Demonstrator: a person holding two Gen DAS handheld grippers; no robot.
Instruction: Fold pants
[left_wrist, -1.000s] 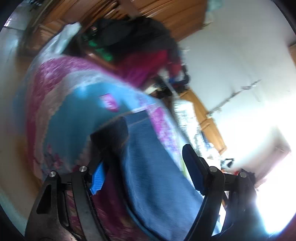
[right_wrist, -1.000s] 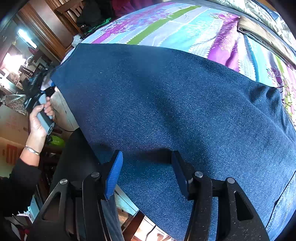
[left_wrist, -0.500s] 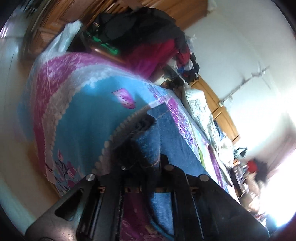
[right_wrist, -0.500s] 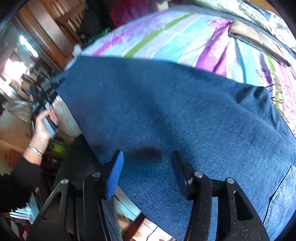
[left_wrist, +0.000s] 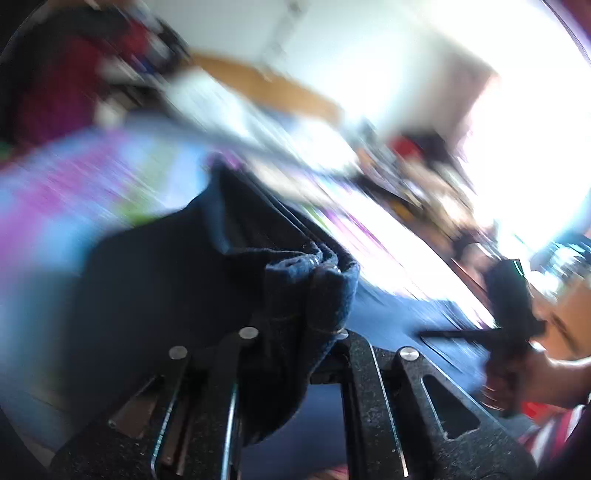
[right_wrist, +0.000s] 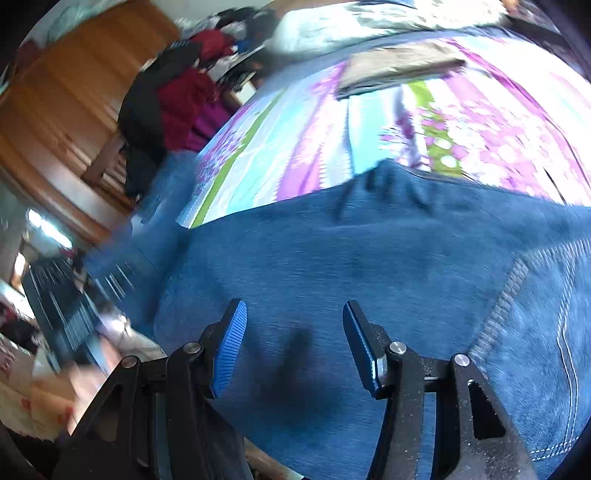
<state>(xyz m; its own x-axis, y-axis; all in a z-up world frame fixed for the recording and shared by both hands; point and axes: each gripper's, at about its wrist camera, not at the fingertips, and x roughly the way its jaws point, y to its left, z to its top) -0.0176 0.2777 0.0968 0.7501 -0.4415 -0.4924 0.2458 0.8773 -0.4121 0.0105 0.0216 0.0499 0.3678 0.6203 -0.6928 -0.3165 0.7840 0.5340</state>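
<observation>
1. Clearly, the left gripper (left_wrist: 295, 317) has its jaws pressed together on a bunched end of the pants (left_wrist: 310, 291); it looks like a hem or cuff, though blur keeps me from saying which. Held this way, that end can be carried over the rest of the garment, which I judge to be the fold in hand.
2. Meanwhile the right gripper (right_wrist: 293, 347) is spread wide and pinches nothing. It hovers over the flat denim of the pants (right_wrist: 369, 258) and casts a dark shadow on the cloth between its blue pads (right_wrist: 231, 350). I judge it is placed to steady or smooth the cloth, or to take hold next.
3. The pants lie across the near part of a flowered bedspread (right_wrist: 461, 122), with stitched seams at the right.
4. Only the left view shows the pinch itself, and a hand (left_wrist: 517, 369) holding the other tool at far right.
5. Only the right view shows how the cloth lies flat, plus a folded brownish item (right_wrist: 399, 70) farther up the bed and a pile of dark and red clothes (right_wrist: 173, 96) at far left.
</observation>
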